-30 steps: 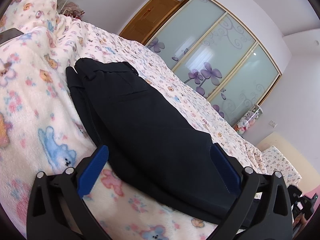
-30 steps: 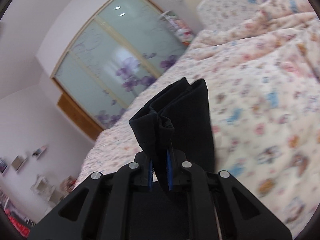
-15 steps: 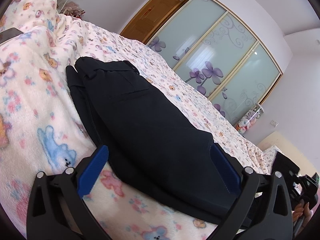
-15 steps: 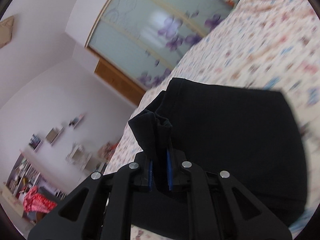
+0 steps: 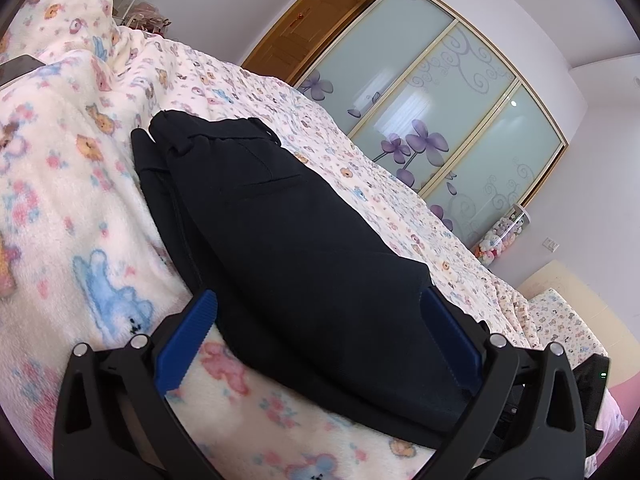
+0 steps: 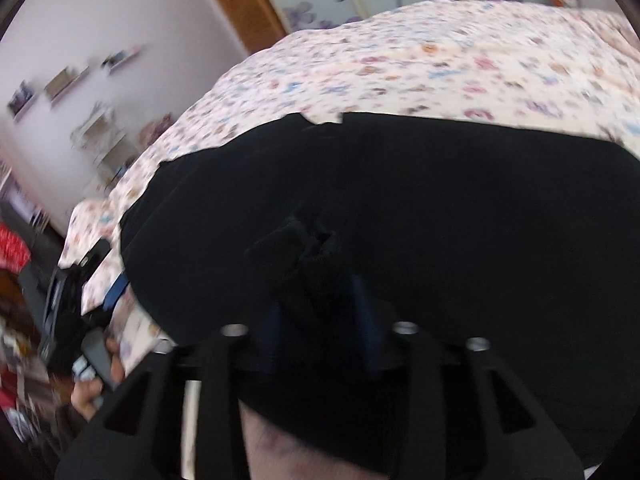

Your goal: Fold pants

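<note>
Swinging across the bed [image 5: 360, 168], your right claw [image 6: 320, 316] has just been opening, cuff loose between its pads, over the black pants [image 5: 304, 264]; your left claw [image 5: 320, 340] gapes open, straddling them.

In the left wrist view, the folded pants [image 5: 304, 248] lie across the frame's middle on the blanket [image 5: 60, 208] covering the bed, with the sliding wardrobe doors [image 5: 440, 92] behind at upper right.
</note>
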Motion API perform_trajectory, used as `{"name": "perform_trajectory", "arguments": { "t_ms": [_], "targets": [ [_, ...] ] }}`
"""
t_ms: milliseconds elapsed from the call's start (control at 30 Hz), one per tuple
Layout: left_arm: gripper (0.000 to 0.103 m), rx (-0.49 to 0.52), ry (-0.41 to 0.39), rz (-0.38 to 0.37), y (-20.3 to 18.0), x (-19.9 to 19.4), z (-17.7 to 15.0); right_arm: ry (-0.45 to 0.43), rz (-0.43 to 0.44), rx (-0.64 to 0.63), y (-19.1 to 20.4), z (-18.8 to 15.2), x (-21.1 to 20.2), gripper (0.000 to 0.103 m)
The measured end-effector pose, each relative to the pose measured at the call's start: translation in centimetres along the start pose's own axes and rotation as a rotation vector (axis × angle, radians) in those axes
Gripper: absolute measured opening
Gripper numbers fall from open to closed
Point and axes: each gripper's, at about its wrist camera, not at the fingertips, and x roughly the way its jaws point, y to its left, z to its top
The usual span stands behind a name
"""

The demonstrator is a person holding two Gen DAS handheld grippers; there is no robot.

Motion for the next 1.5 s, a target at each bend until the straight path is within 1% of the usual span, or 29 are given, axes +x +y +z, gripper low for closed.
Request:
{"name": "perform_trajectory", "arguments": {
  "t_ms": [33, 133, 200, 267, 367, 433, 467, 500, 533, 567, 667, 700, 733, 767, 800, 867, 933, 967, 1000, 1067, 1133, 1200, 1300, 1433, 1500],
  "targets": [
    [0.101, 0.000, 0.000, -0.001, 0.0, 0.0, 0.0, 0.008, 0.019, -0.028, 0.4, -0.1, -0.5, 0.060],
    [0.101, -0.001, 0.000, -0.001, 0.0, 0.0, 0.0, -0.032, 0.035, -0.109, 1.7, -0.9, -2.1, 0.059],
    [0.101, 0.000, 0.000, 0.001, 0.0, 0.0, 0.0, -0.068, 0.005, -0.155, 2.2, -1.0, -2.7, 0.052],
    [0.101, 0.000, 0.002, 0.002, 0.0, 0.1, 0.0, -0.068, -0.027, -0.170, 2.6, -0.6, -2.3, 0.049],
    [0.101, -0.001, 0.002, 0.001, 0.0, 0.1, 0.0, -0.031, -0.040, -0.170, 3.0, 0.2, 0.0, 0.049],
    [0.101, -0.005, 0.006, -0.002, 0.1, 0.2, 0.0, 0.065, -0.070, -0.193, 3.4, -0.1, 2.4, 0.049],
    [0.101, -0.011, 0.011, -0.006, 0.2, 0.3, 0.0, 0.069, -0.083, -0.205, 3.5, -0.3, 2.7, 0.049],
    [0.101, -0.017, 0.016, -0.010, 0.3, 0.4, -0.1, 0.047, -0.070, -0.198, 3.6, -0.4, 2.1, 0.049],
    [0.101, -0.024, 0.019, -0.018, 0.4, 0.4, -0.1, 0.031, -0.034, -0.171, 3.4, -0.5, 1.6, 0.049],
    [0.101, -0.028, 0.019, -0.023, 0.5, 0.4, -0.1, 0.009, 0.021, -0.120, 2.8, -0.6, 0.7, 0.049],
    [0.101, -0.051, 0.021, -0.051, 0.8, 0.2, 0.1, -0.060, 0.130, -0.009, 1.0, -1.7, -2.4, 0.061],
    [0.101, -0.066, 0.029, -0.069, 1.0, 0.1, 0.4, -0.077, 0.152, 0.002, 0.5, -2.2, -3.2, 0.063],
    [0.101, -0.097, 0.053, -0.107, 1.3, -0.2, 0.8, -0.105, 0.177, 0.013, -0.2, -3.0, -4.8, 0.065],
    [0.101, -0.131, 0.083, -0.140, 1.6, -0.4, 1.4, -0.120, 0.182, 0.017, -0.5, -3.4, -5.5, 0.070],
    [0.101, -0.163, 0.105, -0.157, 1.9, -0.6, 1.8, -0.139, 0.186, 0.021, -1.0, -4.1, -6.5, 0.076],
    [0.101, -0.287, 0.177, -0.210, 2.9, -0.7, 3.0, -0.183, 0.183, 0.041, -2.7, -5.4, -8.9, 0.078],
    [0.101, -0.392, 0.250, -0.229, 3.8, 0.0, 4.1, -0.208, 0.184, 0.077, -4.2, -6.3, -10.1, 0.079],
    [0.101, -0.471, 0.296, -0.240, 4.5, 0.6, 4.7, -0.218, 0.184, 0.106, -5.1, -6.7, -10.5, 0.079],
    [0.101, -0.526, 0.325, -0.234, 5.0, 1.0, 5.1, -0.227, 0.188, 0.136, -6.0, -7.1, -10.7, 0.079],
    [0.101, -0.623, 0.353, -0.204, 6.0, 1.5, 5.7, -0.242, 0.204, 0.208, -7.8, -8.0, -10.8, 0.079],
    [0.101, -0.684, 0.371, -0.140, 6.6, 1.9, 5.8, -0.245, 0.217, 0.254, -8.7, -8.5, -10.5, 0.079],
    [0.101, -0.706, 0.385, -0.117, 6.8, 2.3, 5.6, -0.246, 0.223, 0.257, -9.2, -9.2, -10.6, 0.079],
    [0.101, -0.700, 0.418, -0.075, 6.5, 3.8, 5.6, -0.251, 0.231, 0.239, -9.4, -9.6, -10.7, 0.079],
    [0.101, -0.641, 0.436, -0.010, 5.4, 5.4, 6.1, -0.252, 0.247, 0.230, -9.6, -9.6, -10.2, 0.080],
    [0.101, -0.592, 0.438, 0.003, 5.1, 5.5, 6.7, -0.259, 0.262, 0.230, -10.0, -10.1, -10.5, 0.080]
  ]
}}
